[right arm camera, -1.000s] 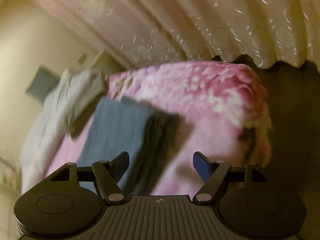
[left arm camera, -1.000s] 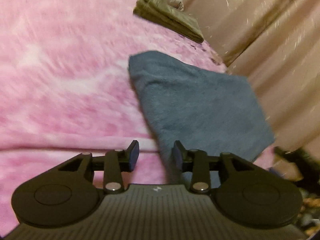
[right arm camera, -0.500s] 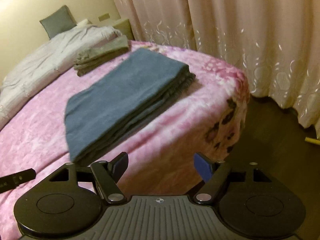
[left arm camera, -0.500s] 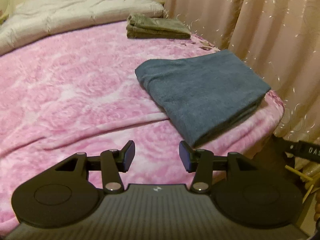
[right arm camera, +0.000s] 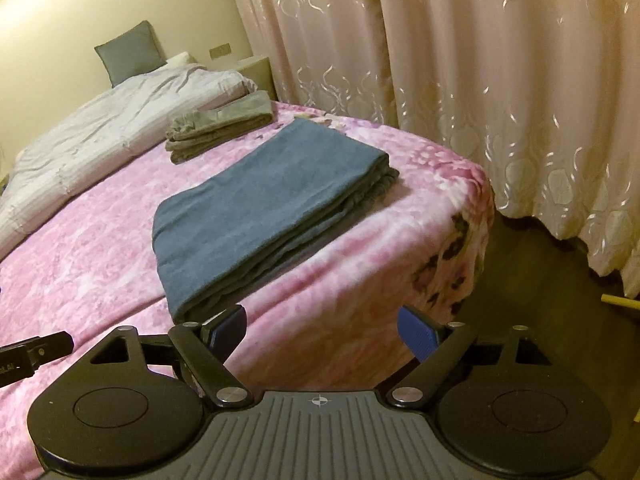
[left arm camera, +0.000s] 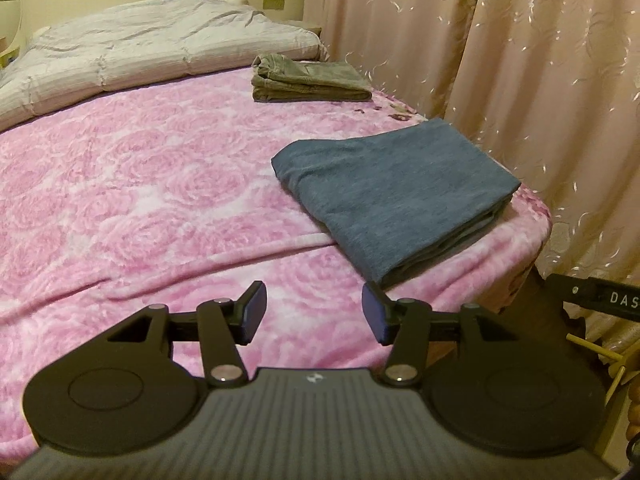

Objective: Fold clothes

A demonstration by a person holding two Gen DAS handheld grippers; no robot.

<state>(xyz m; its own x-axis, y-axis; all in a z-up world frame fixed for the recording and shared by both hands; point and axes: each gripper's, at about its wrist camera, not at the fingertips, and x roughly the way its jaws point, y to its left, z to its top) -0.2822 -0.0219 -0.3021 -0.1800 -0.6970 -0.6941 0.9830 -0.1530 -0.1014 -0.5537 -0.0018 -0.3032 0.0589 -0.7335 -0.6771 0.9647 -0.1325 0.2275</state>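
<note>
Two folded garments lie on the bed (left arm camera: 120,184), which is covered by a pink blanket (right arm camera: 100,240). Blue garment (left arm camera: 392,188): folded flat into a rectangle, several layers showing at its open edge, lying near the bed's foot corner on the curtain (left arm camera: 500,48) side. Olive garment (left arm camera: 308,82): folded, farther up the bed, just beside the grey quilt (left arm camera: 152,44), well apart from the blue one.

Left gripper (left arm camera: 313,311): jaws parted to a moderate gap, nothing between them. It hangs above the blanket, apart from the cloth. In the left wrist view the blue garment lies ahead and to the right of the jaws; its near corner sits just above the right finger, not touching as far as can be told.

Right gripper (right arm camera: 321,332): jaws spread wide, holding nothing. In the right wrist view the blue garment (right arm camera: 264,200) lies ahead and to the left; its near corner shows just above the left finger, contact not evident. The gap between the jaws frames the blanket's draped edge at the foot of the bed. Olive garment (right arm camera: 218,124) sits beyond the blue one, near the quilt (right arm camera: 120,120).

A grey pillow (right arm camera: 130,52) stands against the wall at the head of the bed.
</note>
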